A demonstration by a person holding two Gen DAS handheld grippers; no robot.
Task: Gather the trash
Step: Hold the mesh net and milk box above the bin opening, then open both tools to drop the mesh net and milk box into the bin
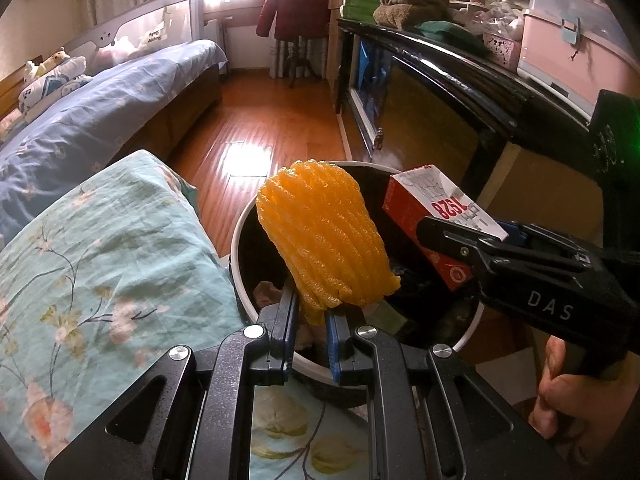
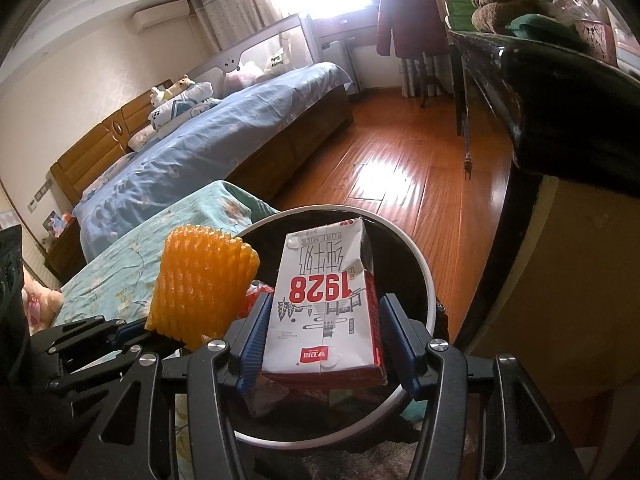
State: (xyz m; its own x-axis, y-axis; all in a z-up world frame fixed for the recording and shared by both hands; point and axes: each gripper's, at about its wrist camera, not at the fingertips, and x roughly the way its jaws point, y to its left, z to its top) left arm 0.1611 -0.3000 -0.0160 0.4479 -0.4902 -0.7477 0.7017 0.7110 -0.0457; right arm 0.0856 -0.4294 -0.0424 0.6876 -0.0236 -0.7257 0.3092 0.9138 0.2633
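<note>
left tongs (image 1: 311,316): clamped tight on the bottom end of an orange foam fruit net (image 1: 326,240), which stuck up over the bin

right tongs (image 2: 326,340): squeezing a red-and-white milk carton (image 2: 326,300) by its sides, "1928" printed on it

bin (image 2: 427,280): white rim, dark inside, some scraps already in there, both bits of trash held right above it

nearby: floral teal bedding (image 1: 100,260) just beside the bin, wood floor (image 1: 272,128) behind
</note>
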